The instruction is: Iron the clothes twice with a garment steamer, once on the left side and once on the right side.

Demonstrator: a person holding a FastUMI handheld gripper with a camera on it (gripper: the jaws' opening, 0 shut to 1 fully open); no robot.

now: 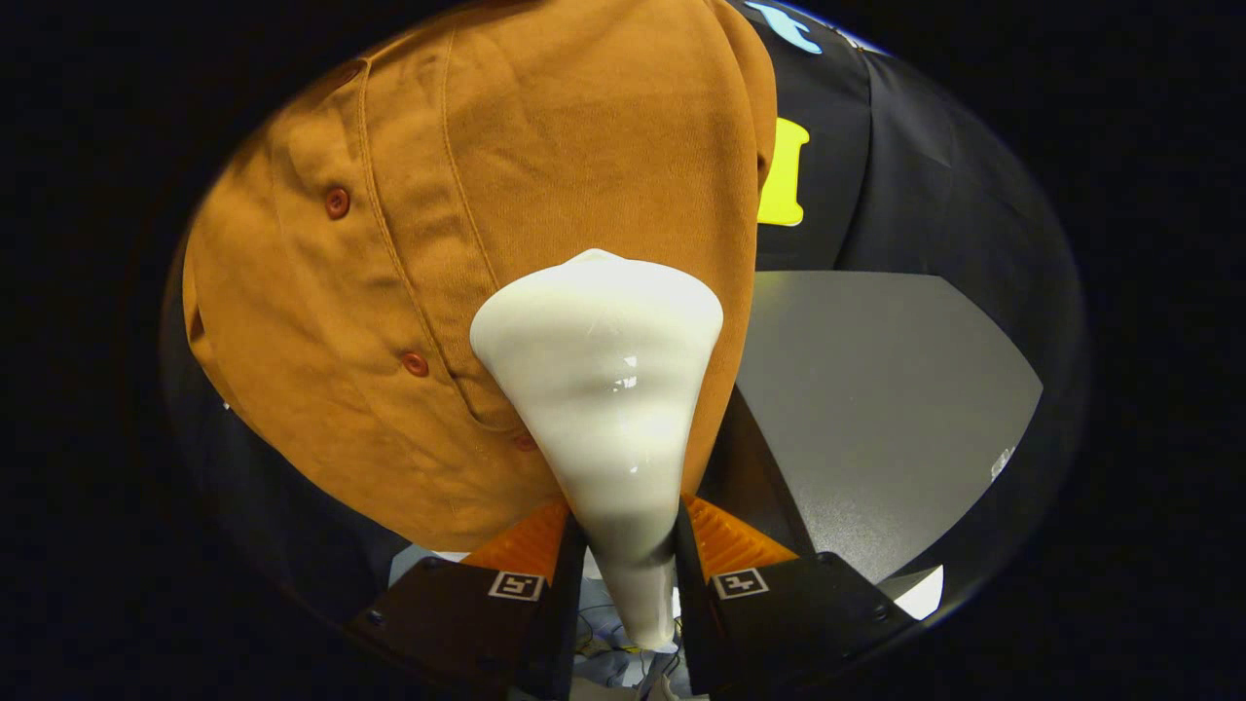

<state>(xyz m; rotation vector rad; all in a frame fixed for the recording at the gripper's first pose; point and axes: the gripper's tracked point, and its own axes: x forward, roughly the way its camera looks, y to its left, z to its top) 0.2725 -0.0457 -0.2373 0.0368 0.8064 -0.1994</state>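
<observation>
The claw (628,545) pinches the glossy cream cone-shaped garment steamer (604,389), its head against the rust-orange buttoned cotton garment (438,195) at frame centre; passes completed cannot be judged.

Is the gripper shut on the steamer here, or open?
Shut: both fingers press the steamer handle, its head against the orange garment.

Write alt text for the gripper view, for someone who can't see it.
The tool is shut on the handle of a white garment steamer, whose wide head rests against a hanging orange-brown buttoned garment. To the right of the garment, a grey surface lies beyond the fingers.
</observation>
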